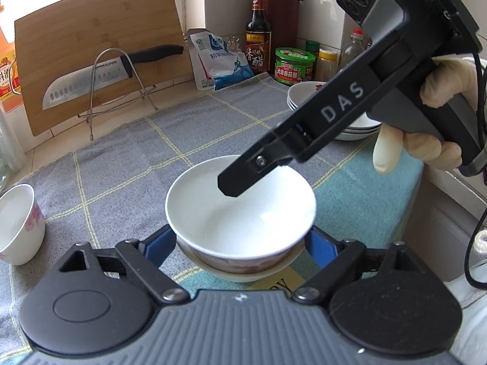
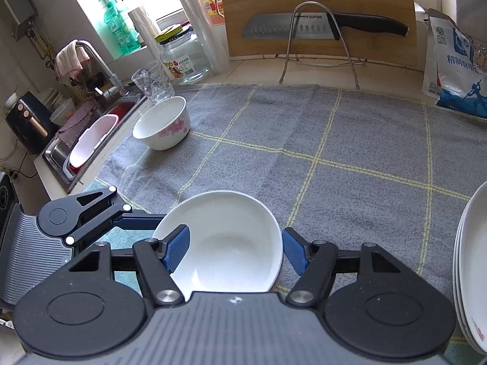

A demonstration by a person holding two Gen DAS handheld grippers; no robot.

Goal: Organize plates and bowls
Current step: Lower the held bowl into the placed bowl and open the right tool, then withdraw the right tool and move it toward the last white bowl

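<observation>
On the woven checked cloth [image 1: 127, 164], glossy round bowls [image 1: 240, 210] nested

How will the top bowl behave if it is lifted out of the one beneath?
The top bowl looks like glazed ceramic, so it is probably stiff, slippery against pads, and breakable if dropped. It sits nested in the lower bowl, so lifting it may drag that one along. A pull on one side of the rim would likely tilt it.
</observation>
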